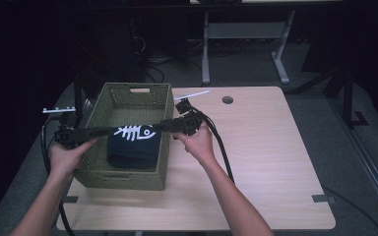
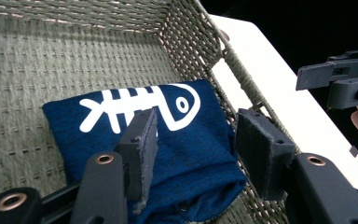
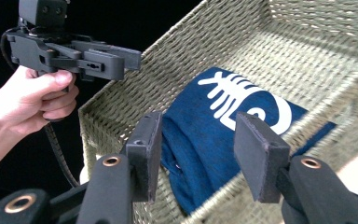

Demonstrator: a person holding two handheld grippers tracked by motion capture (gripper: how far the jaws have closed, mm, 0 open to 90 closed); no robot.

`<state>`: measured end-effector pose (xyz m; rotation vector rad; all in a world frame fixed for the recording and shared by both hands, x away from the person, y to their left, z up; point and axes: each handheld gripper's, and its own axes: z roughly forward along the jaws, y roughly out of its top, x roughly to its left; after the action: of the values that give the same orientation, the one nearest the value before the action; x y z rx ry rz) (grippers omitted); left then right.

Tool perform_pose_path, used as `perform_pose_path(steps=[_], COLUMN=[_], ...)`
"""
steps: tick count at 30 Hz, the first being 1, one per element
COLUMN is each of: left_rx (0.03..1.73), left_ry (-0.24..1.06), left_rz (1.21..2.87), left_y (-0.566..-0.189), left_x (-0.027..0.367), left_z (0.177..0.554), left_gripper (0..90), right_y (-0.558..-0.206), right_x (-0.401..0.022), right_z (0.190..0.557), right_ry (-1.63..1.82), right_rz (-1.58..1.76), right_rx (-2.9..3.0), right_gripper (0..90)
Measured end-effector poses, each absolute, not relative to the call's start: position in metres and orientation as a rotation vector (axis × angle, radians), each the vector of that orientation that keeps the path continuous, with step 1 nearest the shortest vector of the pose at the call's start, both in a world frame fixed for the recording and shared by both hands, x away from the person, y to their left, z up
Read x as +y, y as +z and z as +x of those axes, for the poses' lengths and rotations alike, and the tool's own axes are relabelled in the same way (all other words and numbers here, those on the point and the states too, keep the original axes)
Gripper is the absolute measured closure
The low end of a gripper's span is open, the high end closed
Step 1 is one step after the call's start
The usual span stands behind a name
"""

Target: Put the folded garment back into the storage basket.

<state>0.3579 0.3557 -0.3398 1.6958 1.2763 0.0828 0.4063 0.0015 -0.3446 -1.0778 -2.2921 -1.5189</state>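
Wooden table bears woven basket holding folded cloth.

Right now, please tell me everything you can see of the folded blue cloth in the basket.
The blue cloth is dark navy, soft-looking fabric, folded into a thick rectangle. A white fish-skeleton print faces up. It lies flat on the floor of the woven basket, near the basket's front wall. Neither tool touches it.

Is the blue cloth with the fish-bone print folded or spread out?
Folded. The blue cloth lies as a compact bundle with a doubled edge on the basket floor.
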Motion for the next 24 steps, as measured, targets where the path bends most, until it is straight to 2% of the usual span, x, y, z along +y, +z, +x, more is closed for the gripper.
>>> perform_pose_path(steps=[24], left_rx=[1.173], left_ry=[0.054], left_rz=[1.705], left_y=[-0.329], left_x=[0.302], left_z=[0.349], left_gripper=[38.1], right_y=[-0.344], right_x=[-0.071], right_z=[0.398], right_ry=[-1.612], right_rz=[-1.07], right_rx=[-2.21], right_gripper=[43.8])
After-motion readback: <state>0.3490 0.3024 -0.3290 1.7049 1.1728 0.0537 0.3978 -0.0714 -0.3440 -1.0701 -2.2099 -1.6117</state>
